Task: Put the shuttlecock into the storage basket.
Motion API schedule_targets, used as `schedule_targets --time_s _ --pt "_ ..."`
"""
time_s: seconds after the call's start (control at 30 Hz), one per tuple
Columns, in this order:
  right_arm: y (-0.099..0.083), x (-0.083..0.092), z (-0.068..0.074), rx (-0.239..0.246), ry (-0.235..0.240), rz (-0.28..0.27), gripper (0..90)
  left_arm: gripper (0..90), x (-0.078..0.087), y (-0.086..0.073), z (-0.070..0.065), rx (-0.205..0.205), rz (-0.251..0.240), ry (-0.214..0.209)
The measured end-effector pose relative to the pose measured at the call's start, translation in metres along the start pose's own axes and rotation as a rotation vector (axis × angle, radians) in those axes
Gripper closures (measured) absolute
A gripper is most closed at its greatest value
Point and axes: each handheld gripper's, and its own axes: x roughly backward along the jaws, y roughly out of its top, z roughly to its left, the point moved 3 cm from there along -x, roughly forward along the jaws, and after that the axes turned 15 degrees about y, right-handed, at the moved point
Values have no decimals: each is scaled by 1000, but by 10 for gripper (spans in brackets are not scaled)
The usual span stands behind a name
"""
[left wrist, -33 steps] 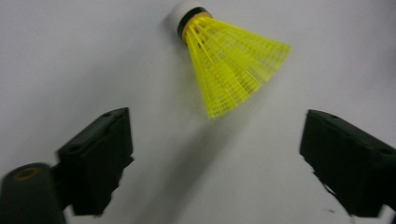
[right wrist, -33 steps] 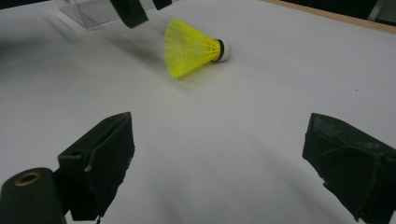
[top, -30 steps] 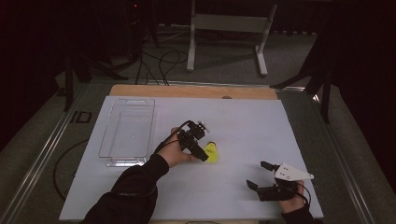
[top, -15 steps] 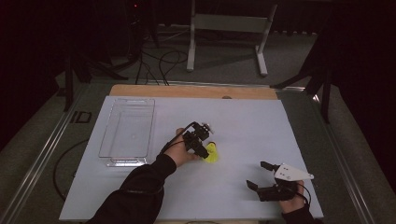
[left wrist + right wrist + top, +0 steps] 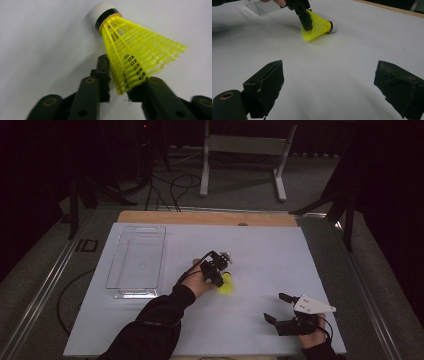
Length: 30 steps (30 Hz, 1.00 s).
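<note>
A yellow shuttlecock point(image 5: 226, 284) with a white cork tip lies on its side on the white mat point(image 5: 280, 255), near the middle. My left gripper point(image 5: 219, 274) comes down on it from the left. In the left gripper view its jaws have just been closing, and both black jaws now press the wide end of the shuttlecock point(image 5: 140, 50) skirt; the left gripper point(image 5: 122, 75) holds it against the mat. My right gripper point(image 5: 276, 307) rests near the front right of the mat, open and holding nothing. In the right gripper view the right gripper point(image 5: 329, 80) faces the shuttlecock point(image 5: 318, 25) and the left gripper point(image 5: 304, 17).
A clear plastic tray point(image 5: 112, 265) stands on the left part of the mat, nothing visible inside. A wooden table edge point(image 5: 210, 217) runs along the back. Beyond it are cables and a metal stand point(image 5: 245, 145) on the dark floor.
The left hand has dropped slightly onto the shuttlecock and its jaws have narrowed around the skirt. The right gripper has stayed where it was.
</note>
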Motion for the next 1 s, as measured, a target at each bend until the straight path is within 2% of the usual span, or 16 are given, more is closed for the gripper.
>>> schedule_targets --time_s 0.17,0.27,0.33,0.53,0.63,0.8,0.87,1.0 --pt "0 0 0 -1 -1 0 92 880 1 2 0 12 2 -5" --pt "0 0 0 0 -1 1 92 887 2 3 0 6 3 13" --pt "0 0 0 1 -2 2 92 891 3 4 -1 8 6 3" --pt "0 0 0 -1 -2 -1 92 896 9 6 0 6 5 26" --pt "0 0 0 0 -3 -1 92 897 15 7 1 -5 8 37" --pt "0 0 0 0 -5 0 92 900 25 7 3 4 1 29" --pt "0 0 0 0 -5 -1 92 900 29 7 5 5 1 48" --pt "0 0 0 1 -6 1 92 900 39 7 11 15 -5 59"
